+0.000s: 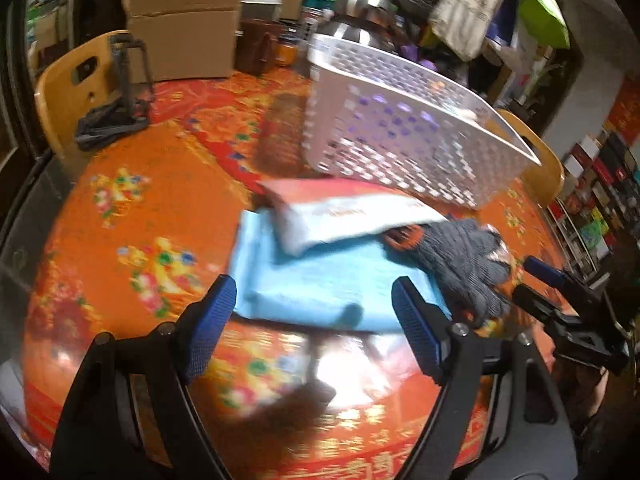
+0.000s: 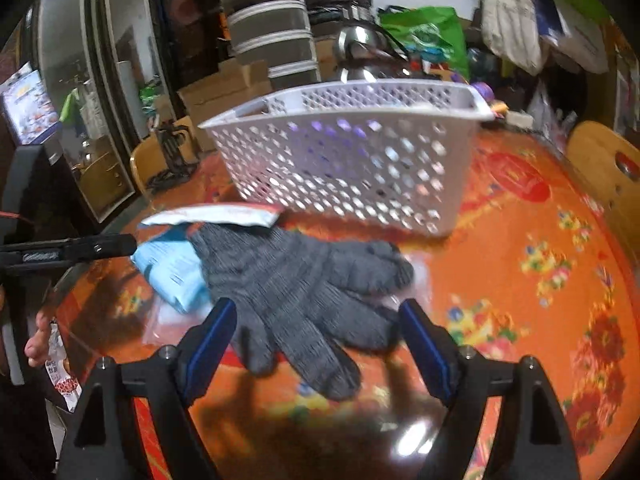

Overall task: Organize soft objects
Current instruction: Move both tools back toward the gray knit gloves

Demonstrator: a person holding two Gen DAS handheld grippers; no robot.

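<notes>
No text anywhere is sharp enough to read.

Left tool [image 1: 314,312], right tool [image 2: 318,338]: black plastic arms, ribbed blue pads, silver screws

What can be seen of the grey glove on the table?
The grey glove is knitted, soft-looking, with an orange-and-dark band at the cuff. It lies flat and limp on the orange tablecloth, fingers spread toward the right claw, which stands open above the fingers without touching. Its cuff end overlaps the light blue pack, beside the red-and-white packet, in front of the white basket.
</notes>
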